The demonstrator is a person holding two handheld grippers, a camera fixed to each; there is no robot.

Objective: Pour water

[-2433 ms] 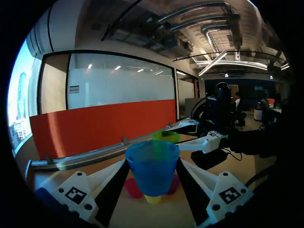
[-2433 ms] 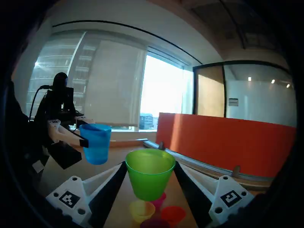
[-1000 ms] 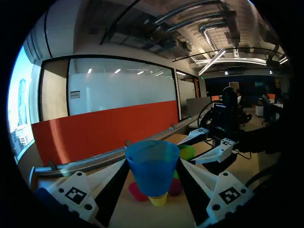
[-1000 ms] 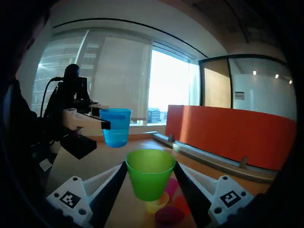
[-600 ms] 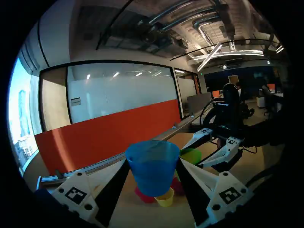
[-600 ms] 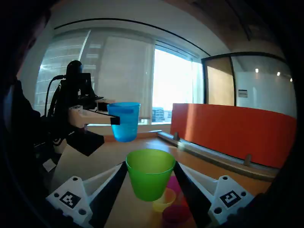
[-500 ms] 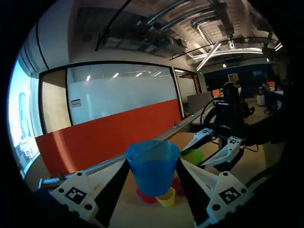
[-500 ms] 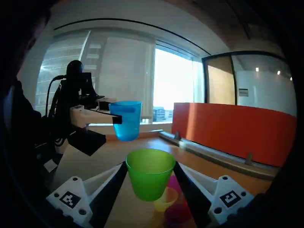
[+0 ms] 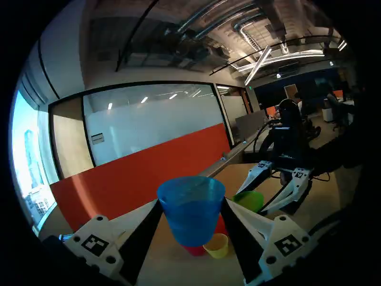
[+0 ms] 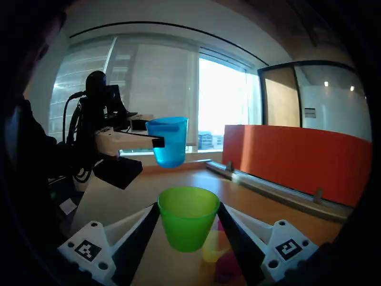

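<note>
A translucent blue cup (image 9: 192,209) with water in it stands upright between my left gripper's (image 9: 190,224) white fingers, which are shut on it. In the right gripper view the same blue cup (image 10: 167,141) hangs high at upper left, held by the left gripper (image 10: 125,140). My right gripper (image 10: 188,224) is shut on an upright green cup (image 10: 187,218), well below the blue one. In the left gripper view the green cup (image 9: 248,200) sits lower right, in the right gripper (image 9: 278,183).
Small red (image 9: 196,250) and yellow (image 9: 216,245) cups stand on the wooden table (image 9: 176,267) beneath the held cups. An orange partition (image 10: 300,159) with a metal rail (image 10: 266,190) runs along the table's far edge. A dark sleeve (image 10: 28,157) holds the left gripper.
The blue cup has risen and come closer over the green cup. In the left gripper view the green cup and right gripper have dropped toward the lower right.
</note>
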